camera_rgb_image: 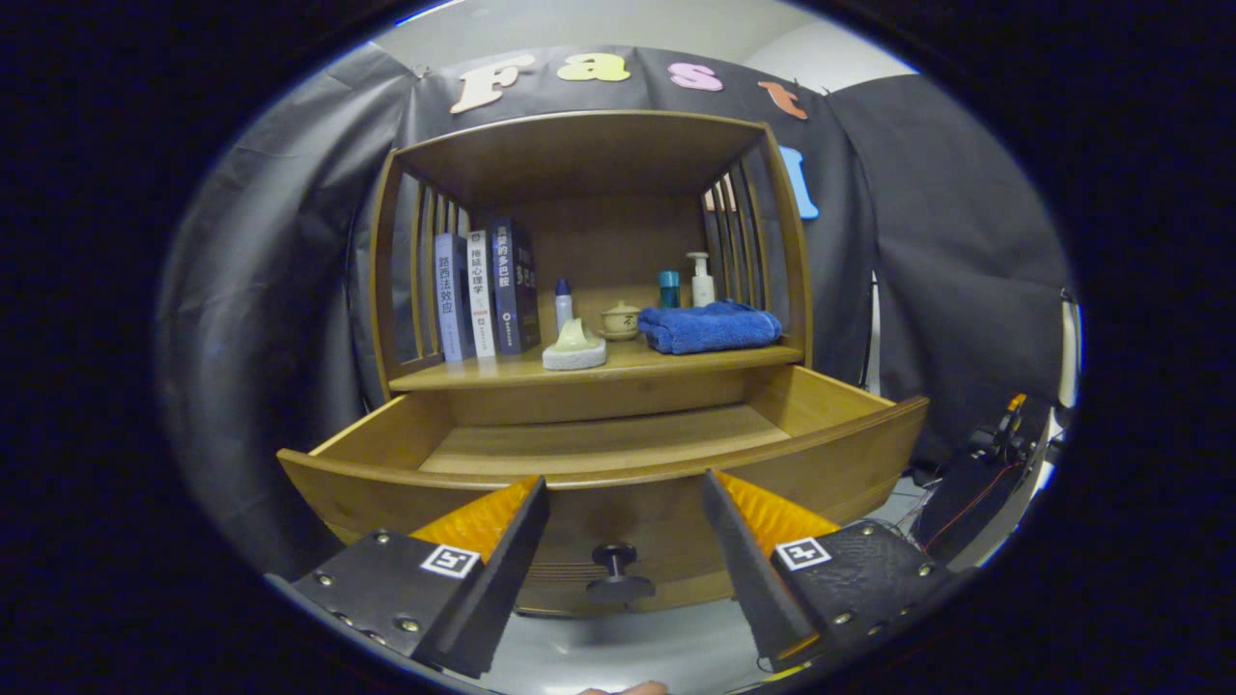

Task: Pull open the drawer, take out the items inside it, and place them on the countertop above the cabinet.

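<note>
Plainly, the wooden cabinet [589, 290] is seen standing against the black cloth wall, and everything else can be placed relative to it. On its countertop [676, 362], under the slatted upper shelf frame, a row of upright books [483, 290] is kept at the left, leaning against the left slats. Just right of the books, a small white bottle with a blue cap [563, 306] is set toward the back, and a pale soap-like lump on a white dish [575, 347] is placed near the countertop's front edge. A small lidded ceramic cup [620, 320] is found at the middle. To its right, a folded blue towel [710, 326] is laid, with a teal bottle [669, 288] and a white pump bottle [701, 280] stood behind it by the right slats.

Below the countertop, the drawer [406, 483] is seen pulled fully out toward the camera; its wooden floor is exposed, and no item can be made out on the part that is visible. A dark round knob [618, 565] is fixed at the centre of the drawer front.

The gripper [626, 487] is held with its fingers spread wide apart, gripping nothing; the fingertips are positioned just in front of the drawer's front rim, and the knob is seen between and below them, untouched. At the cabinet's right, cables and dark equipment [995, 454] are glimpsed on the floor.
</note>
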